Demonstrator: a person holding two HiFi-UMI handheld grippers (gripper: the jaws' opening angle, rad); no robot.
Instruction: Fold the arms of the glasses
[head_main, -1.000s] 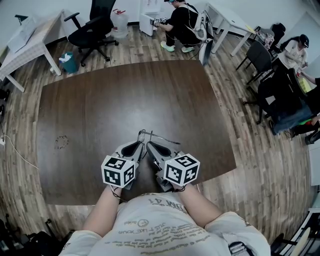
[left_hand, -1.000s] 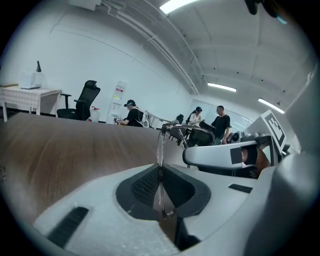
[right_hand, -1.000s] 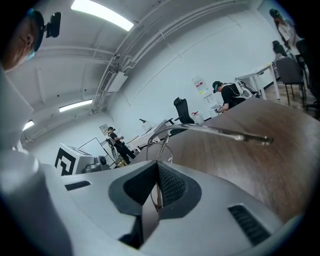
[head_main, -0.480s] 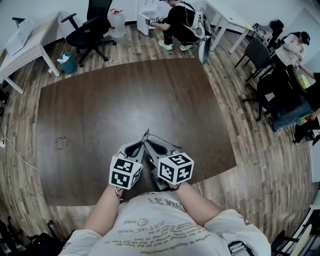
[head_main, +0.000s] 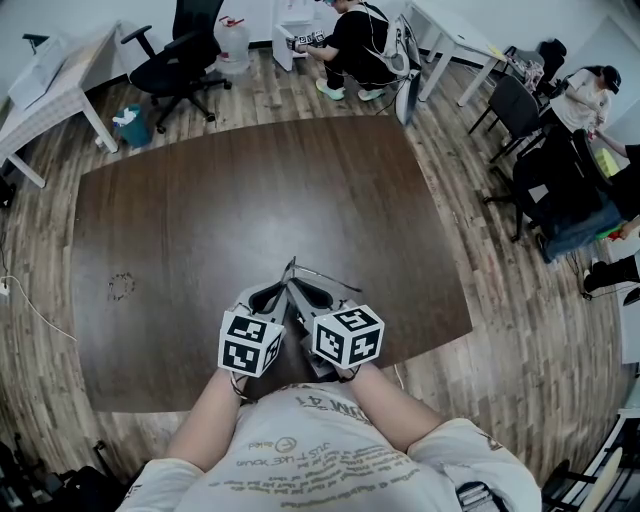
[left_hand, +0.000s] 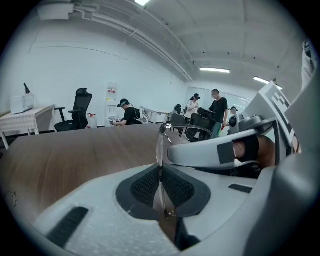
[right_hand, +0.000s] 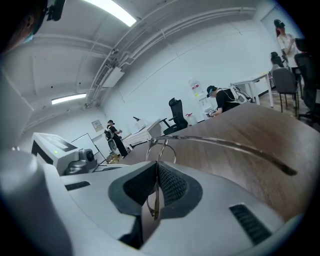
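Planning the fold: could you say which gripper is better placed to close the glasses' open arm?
Probably the right: the open arm runs beside the right gripper, while the left gripper, shut on the glasses, can steady them. The right must release first.

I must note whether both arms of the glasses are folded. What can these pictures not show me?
Head view: glasses too small; left gripper and right gripper cover their lower part.
Left gripper view: glasses edge-on; right gripper hides the far side.
Right gripper view: only one arm shows.

T-shirt (head_main: 330, 462) txt, inverted: approx. "JUST LIKE YOURS"
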